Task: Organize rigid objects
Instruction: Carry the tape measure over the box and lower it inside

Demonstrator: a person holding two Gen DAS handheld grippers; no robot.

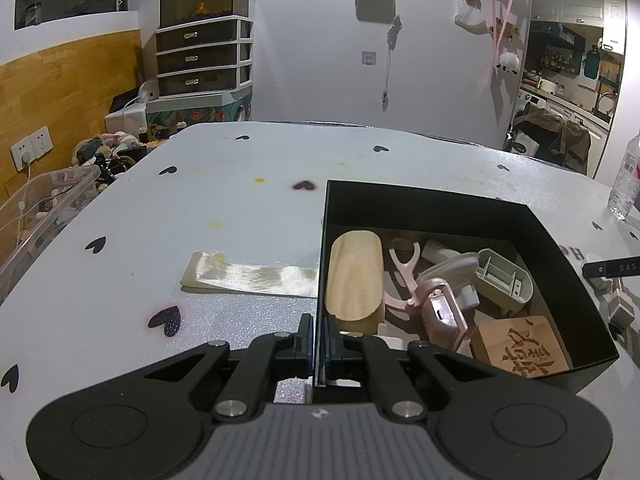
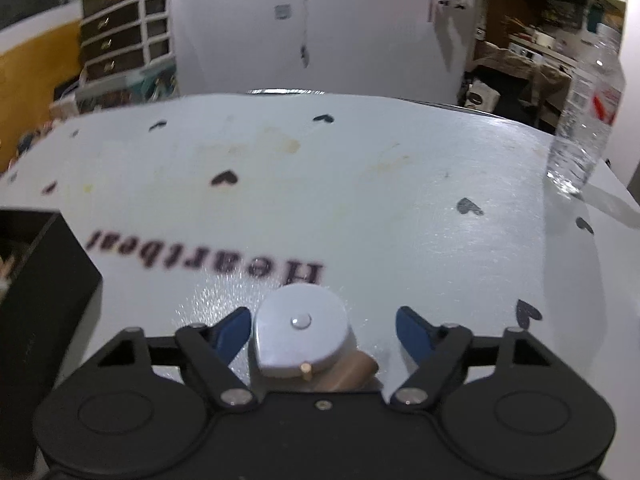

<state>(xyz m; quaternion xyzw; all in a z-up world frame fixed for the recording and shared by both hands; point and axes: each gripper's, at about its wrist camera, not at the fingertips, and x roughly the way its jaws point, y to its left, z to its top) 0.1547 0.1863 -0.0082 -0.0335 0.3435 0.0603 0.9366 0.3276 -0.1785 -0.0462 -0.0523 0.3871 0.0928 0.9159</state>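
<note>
My left claw [image 1: 319, 344] is clamped on the near wall of the black box [image 1: 560, 264], low in the left view, pinning it to the surface [image 1: 248, 208]. My right claw [image 2: 323, 330] stands open around a small round white tape measure [image 2: 300, 332], low centre of the right view; the left pad looks just beside its rim, the right pad well clear, so nothing is gripped. I judge it a light, stiff plastic case with a smooth, probably slick rim. I'd take it across its widest part, pads flat on the side walls, clear of the brass tab [image 2: 306, 369] and tan strap [image 2: 356, 372] at its near edge.
</note>
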